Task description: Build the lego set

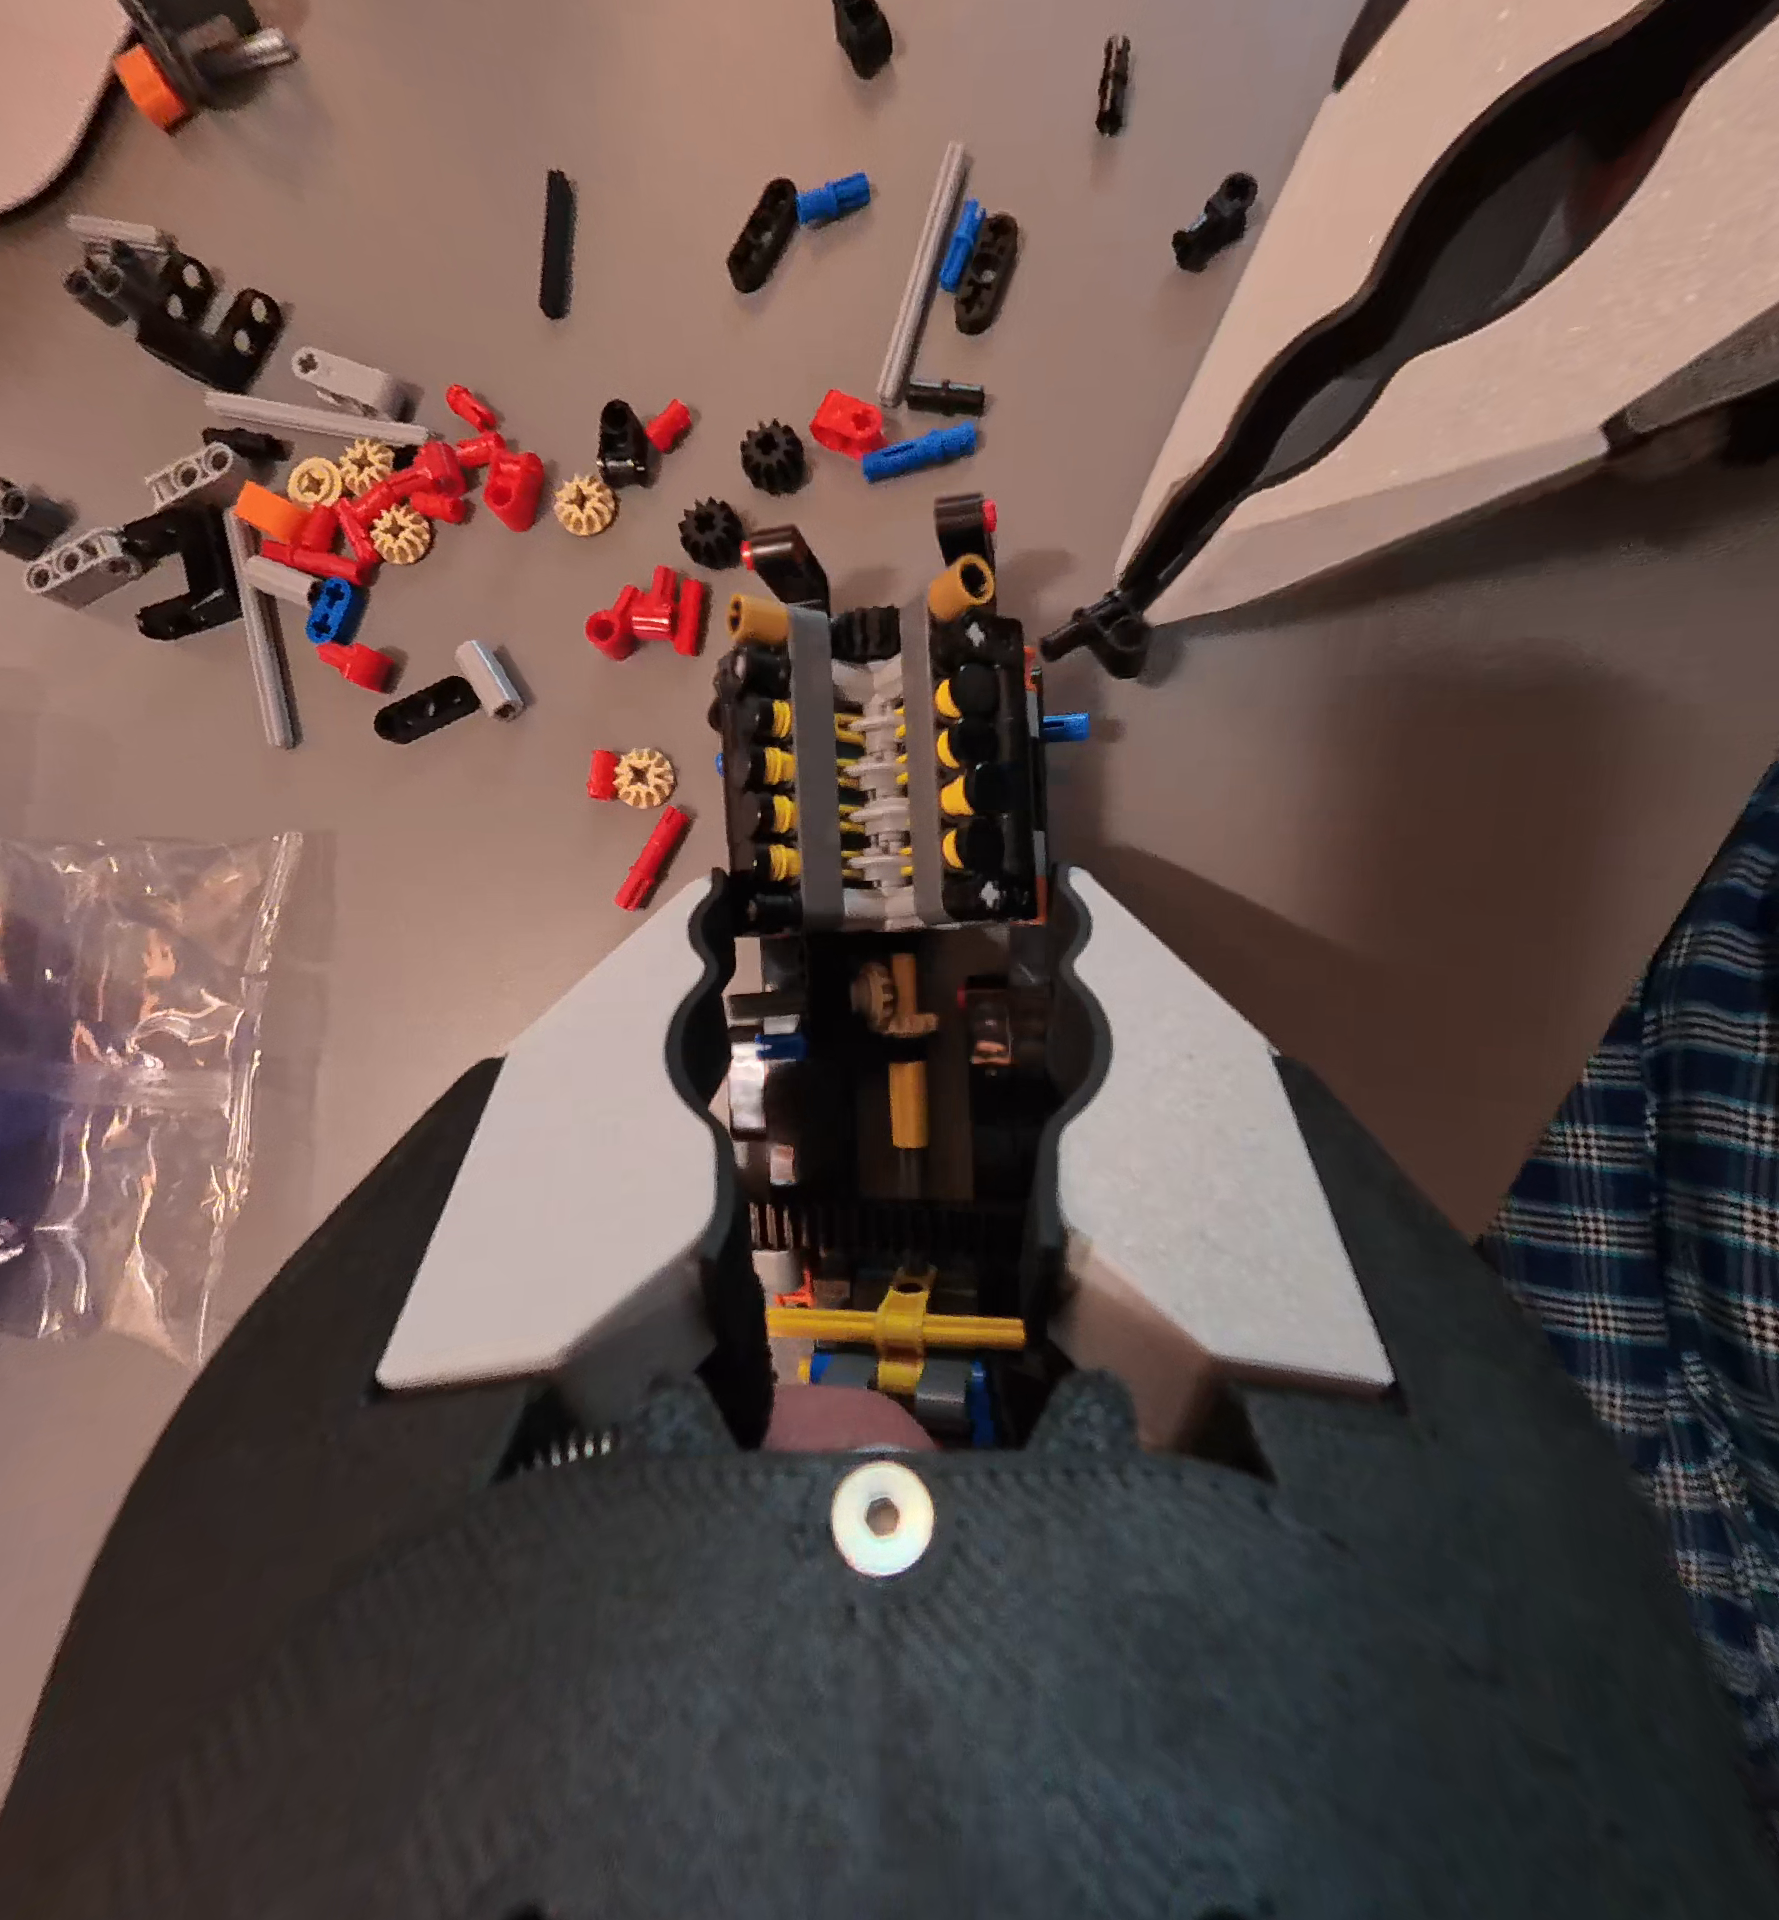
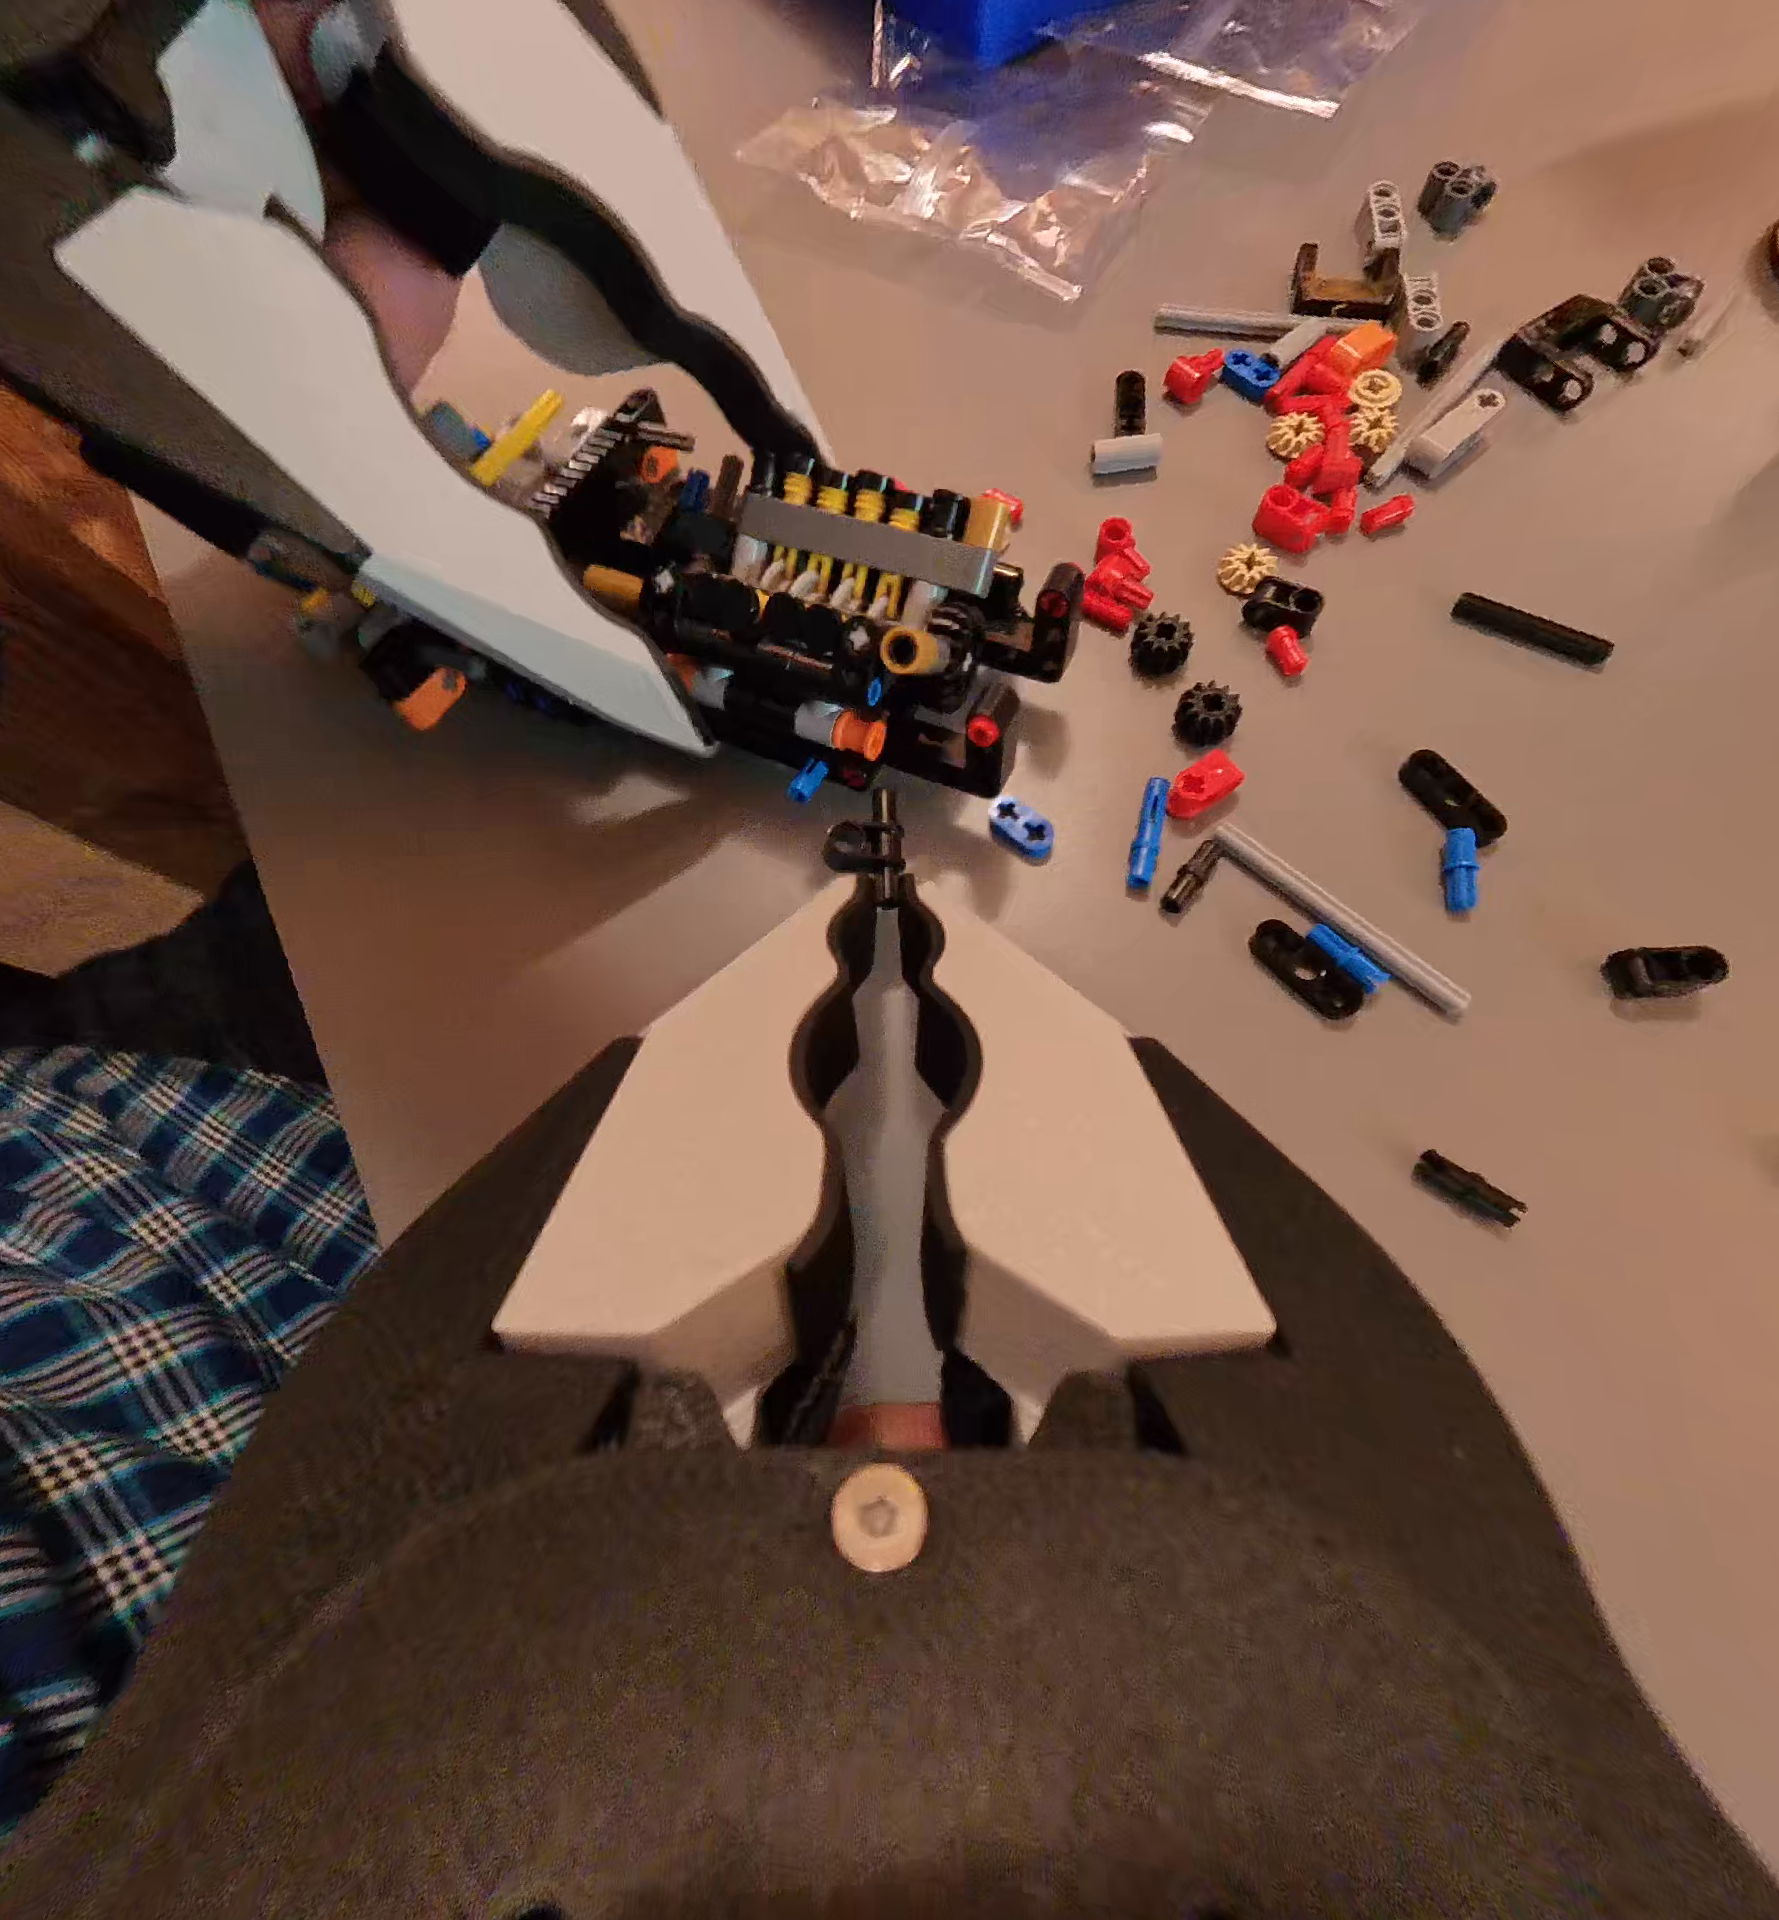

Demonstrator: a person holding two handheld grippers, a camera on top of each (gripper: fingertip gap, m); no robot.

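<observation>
The left gripper has its wavy-edged jaws clamped on the lego model, a black block with yellow springs and grey beams at frame centre. The right gripper has its jaws pinched together on a small black connector, just below the model. Loose plastic pieces scatter the smooth grey table; a crinkled clear bag lies at left, with no writing I can make out
</observation>
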